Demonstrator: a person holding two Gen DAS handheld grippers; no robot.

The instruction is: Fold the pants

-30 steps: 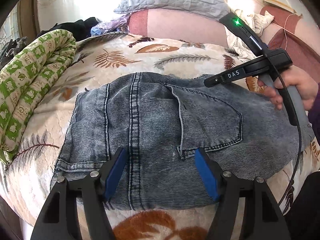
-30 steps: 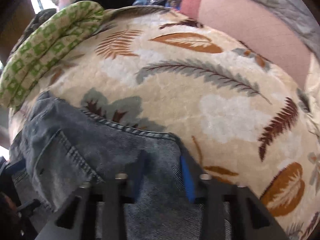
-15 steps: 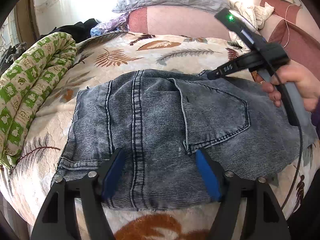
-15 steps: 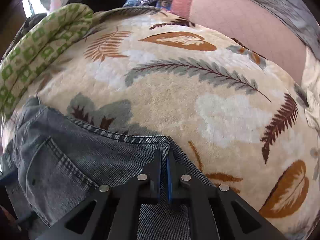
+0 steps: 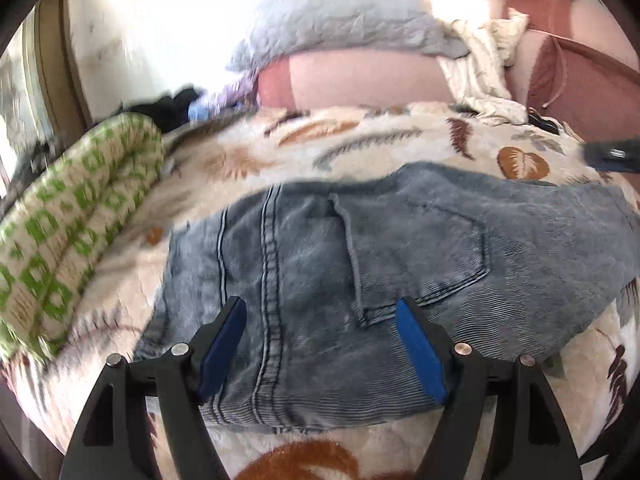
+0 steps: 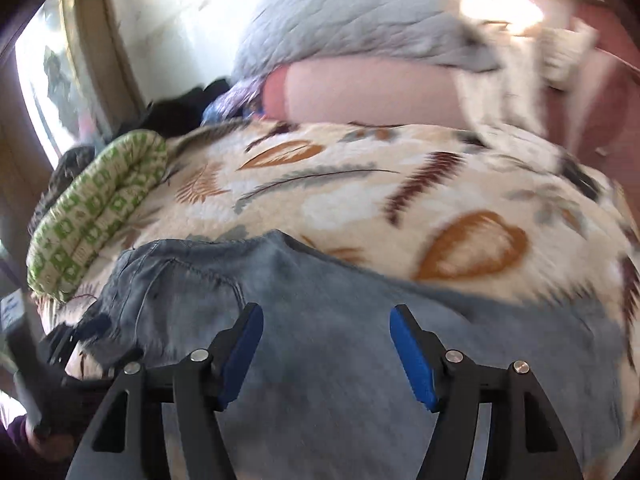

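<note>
Releasing the denim jeans (image 6: 320,360), the right gripper (image 6: 326,344) is now gaping and pulling back, while the left gripper (image 5: 320,344) is hovering spread apart above the folded stack, suggesting this fold is finishing.

Faded denim pants (image 5: 360,264), fleecy blanket (image 5: 360,140)

Pretty clearly a home bedroom — a bed under a leaf-print blanket (image 5: 360,148), a grey pillow (image 5: 340,28) at the head, a rolled green quilt (image 6: 100,208) — window (image 6: 48,92) alongside.

Pants (image 5: 360,264) on blanket (image 5: 360,140); apparently flat
</note>
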